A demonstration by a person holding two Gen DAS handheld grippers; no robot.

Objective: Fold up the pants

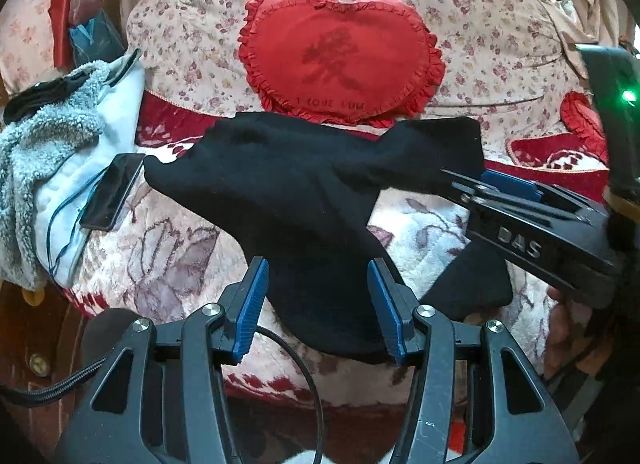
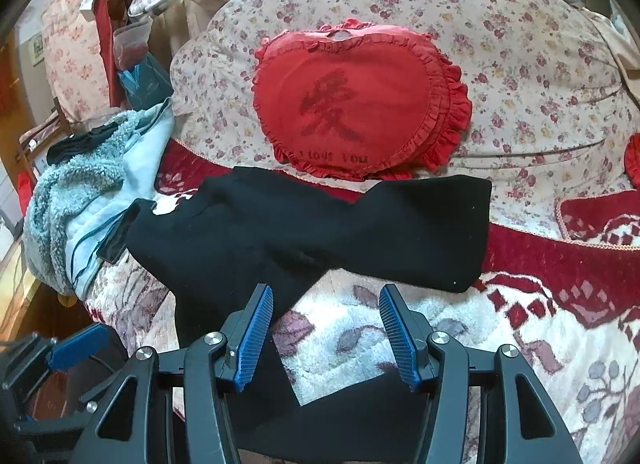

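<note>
1. The pants [image 1: 288,191] are spread, rumpled, on the blanket [image 1: 168,248] of a bed, in front of a red heart pillow [image 1: 340,59]. A V is formed by the two legs: one leg [image 2: 420,223] runs toward the right below the pillow, the other comes down toward the cameras.

2. The left gripper [image 1: 318,312] is seen with its blue pads spread wide. The near part of the pants lies directly ahead, between and under the fingers, but no pinch is shown; the pads stand clear of the cloth on both sides.

3. The right gripper [image 2: 326,336] is likewise spread. Mostly bare blanket lies in its gap; black cloth passes beside its left finger and across the frame below its base.

4. The long axis of the far leg is judged to run left to right across both views, so a fold would likely be carried along that line. The near leg is closest to the left gripper; the far leg's end [image 2: 476,232] is nearer the right one.

5. In the left view the right gripper overlaps the far leg's end; contact cannot be told.

6. Waistband and hems cannot be distinguished in the uniformly black fabric. A phone [image 1: 112,191] at the left is partly covered in the right view.
</note>
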